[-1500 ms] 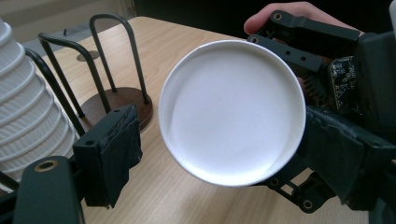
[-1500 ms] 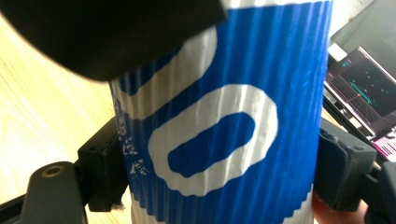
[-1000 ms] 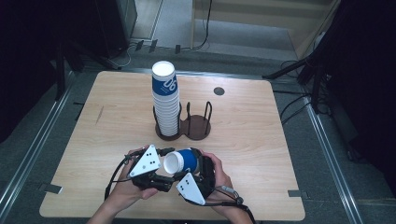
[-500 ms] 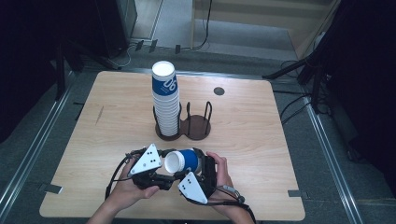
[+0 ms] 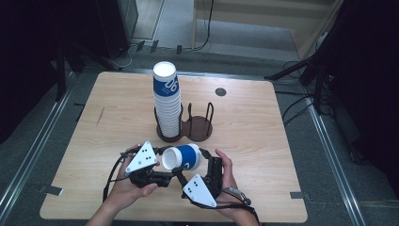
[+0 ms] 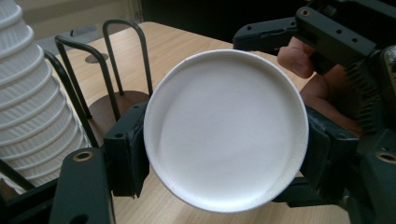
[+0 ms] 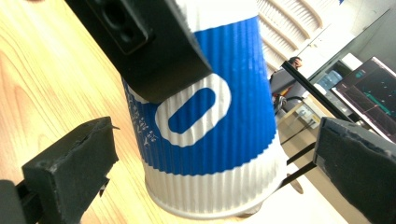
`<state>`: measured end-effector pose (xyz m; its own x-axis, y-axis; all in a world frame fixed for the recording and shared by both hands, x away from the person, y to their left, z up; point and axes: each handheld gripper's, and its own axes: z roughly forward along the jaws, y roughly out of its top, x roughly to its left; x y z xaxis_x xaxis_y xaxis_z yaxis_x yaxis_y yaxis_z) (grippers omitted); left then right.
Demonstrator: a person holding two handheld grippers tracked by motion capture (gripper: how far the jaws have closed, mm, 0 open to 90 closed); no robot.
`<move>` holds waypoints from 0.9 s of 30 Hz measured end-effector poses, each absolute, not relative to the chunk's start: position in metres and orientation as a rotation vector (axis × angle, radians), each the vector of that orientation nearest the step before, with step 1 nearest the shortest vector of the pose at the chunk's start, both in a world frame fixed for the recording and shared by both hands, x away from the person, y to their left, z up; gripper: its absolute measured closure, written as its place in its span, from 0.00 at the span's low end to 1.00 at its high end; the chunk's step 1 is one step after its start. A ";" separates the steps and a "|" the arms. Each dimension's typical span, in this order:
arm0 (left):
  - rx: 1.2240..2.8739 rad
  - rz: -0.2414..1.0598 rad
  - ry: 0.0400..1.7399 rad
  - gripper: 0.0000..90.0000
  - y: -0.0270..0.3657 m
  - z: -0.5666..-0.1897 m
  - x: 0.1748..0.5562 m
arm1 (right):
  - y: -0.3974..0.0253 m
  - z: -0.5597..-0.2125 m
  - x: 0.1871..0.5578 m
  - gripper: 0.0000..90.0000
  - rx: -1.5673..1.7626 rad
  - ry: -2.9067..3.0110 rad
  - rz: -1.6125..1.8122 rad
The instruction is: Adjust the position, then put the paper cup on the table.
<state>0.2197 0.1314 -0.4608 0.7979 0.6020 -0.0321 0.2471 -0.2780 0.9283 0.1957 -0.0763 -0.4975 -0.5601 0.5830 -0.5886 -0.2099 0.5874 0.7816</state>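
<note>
That blue-and-white cup (image 5: 182, 157) is lying sideways above the surface (image 5: 263, 132), clamped in your left claw (image 6: 224, 135); your right claw (image 7: 210, 163) gapes wide around it. Squeeze harder and the paper wall could crumple, or it'll slip before the right one closes.

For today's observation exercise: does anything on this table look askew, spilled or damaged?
Nothing is spilled or damaged. The one thing askew is the blue-and-white paper cup, held on its side between the left gripper's fingers, while the cup stack stands upright in the holder. The right gripper is open around it.
</note>
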 end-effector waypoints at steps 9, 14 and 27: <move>1.810 0.436 0.723 0.32 0.140 -0.460 0.224 | -0.088 -0.484 0.196 0.00 0.394 1.935 1.243; 1.786 0.481 0.738 0.32 0.143 -0.459 0.223 | -0.093 -0.481 0.199 0.00 0.485 1.921 1.316; 1.704 0.576 0.758 0.32 0.147 -0.455 0.219 | -0.106 -0.475 0.206 0.10 0.756 1.881 1.508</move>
<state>0.2190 0.1466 -0.4552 0.6735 0.7392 -0.0073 0.1912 -0.1647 0.9676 0.2060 -0.1064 -0.4749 -0.6539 0.7493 -0.1054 0.0602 0.1903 0.9799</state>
